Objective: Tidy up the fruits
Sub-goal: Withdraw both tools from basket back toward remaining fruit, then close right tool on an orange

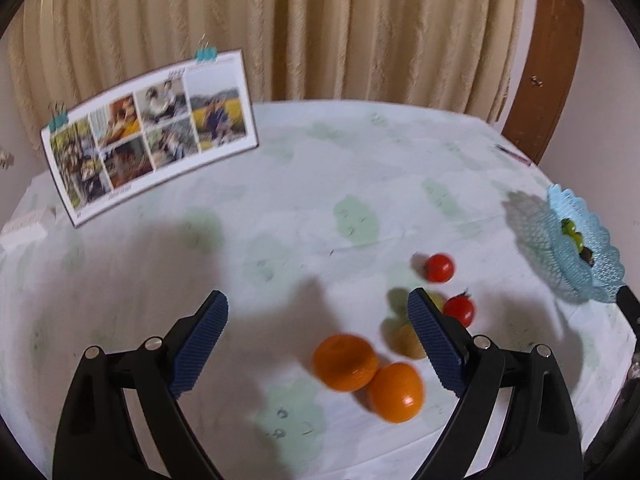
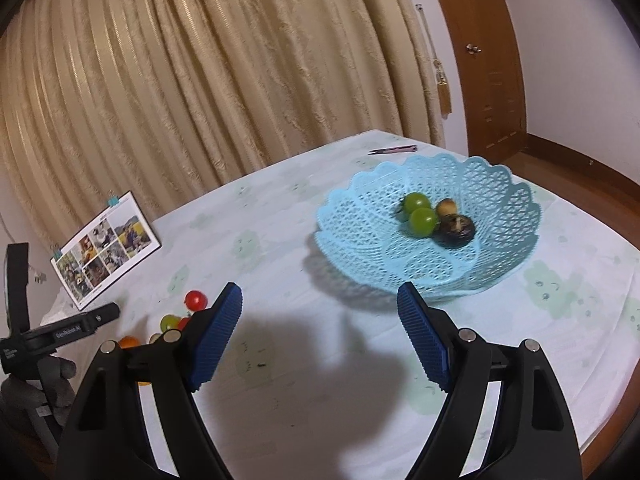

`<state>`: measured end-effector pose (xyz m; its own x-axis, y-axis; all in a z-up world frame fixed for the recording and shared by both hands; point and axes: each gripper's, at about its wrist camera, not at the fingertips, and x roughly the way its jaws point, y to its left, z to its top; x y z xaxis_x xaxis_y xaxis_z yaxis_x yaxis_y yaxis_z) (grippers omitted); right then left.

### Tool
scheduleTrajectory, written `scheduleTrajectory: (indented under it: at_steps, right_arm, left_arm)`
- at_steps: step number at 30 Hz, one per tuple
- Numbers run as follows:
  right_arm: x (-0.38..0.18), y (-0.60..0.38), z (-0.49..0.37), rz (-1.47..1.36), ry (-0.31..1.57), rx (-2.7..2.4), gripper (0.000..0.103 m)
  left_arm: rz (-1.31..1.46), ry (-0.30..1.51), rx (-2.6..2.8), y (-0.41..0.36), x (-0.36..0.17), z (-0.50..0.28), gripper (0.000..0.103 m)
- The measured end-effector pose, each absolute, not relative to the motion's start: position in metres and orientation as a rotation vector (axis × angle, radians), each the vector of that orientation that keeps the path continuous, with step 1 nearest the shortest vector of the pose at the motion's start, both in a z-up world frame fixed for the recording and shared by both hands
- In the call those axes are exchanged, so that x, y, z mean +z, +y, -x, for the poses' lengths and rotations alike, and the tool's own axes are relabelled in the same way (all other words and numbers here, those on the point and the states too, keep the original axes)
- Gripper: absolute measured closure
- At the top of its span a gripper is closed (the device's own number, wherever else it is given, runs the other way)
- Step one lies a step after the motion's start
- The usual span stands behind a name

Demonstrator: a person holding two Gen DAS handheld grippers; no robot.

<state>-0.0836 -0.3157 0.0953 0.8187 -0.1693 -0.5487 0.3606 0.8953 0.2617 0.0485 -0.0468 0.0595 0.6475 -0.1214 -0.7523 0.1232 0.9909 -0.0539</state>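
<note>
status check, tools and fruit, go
Left tool open, empty, over oranges. Right tool open, empty, short of blue basket. Two green fruits already in. Path clear.

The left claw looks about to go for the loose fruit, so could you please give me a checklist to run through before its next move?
1. Left claw open and empty: ok.
2. Fruit within its span: two oranges, and, lie between the fingers; ok.
3. One target singled out: not ok, the oranges touch each other.
4. Small fruit clear of its right finger: not ok, a green grape and a red tomato sit right behind it.
5. Blue basket has room: ok, only four small pieces inside.
6. Right claw out of the way: ok, open and empty near the basket.
</note>
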Motion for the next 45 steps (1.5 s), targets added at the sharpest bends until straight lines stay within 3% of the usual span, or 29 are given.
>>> scheduleTrajectory:
  at_steps: [12,27,45]
  right_arm:
    - [0.089,-0.295,0.075,-0.344,0.579,-0.25,0.022]
    - [0.079,-0.262,0.062,-0.301,0.639,-0.157,0.022]
    - [0.058,-0.16,0.008,-0.18,0.842,0.175,0.023]
  left_arm:
    - [-0.013,0.928,-0.155,-0.04,0.027,-0.047,0.01]
    - [-0.041,0.867,-0.167,-0.019,0.036,-0.027,0.007]
    - [-0.039,0.817,-0.108,0.019,0.04,-0.012,0.008]
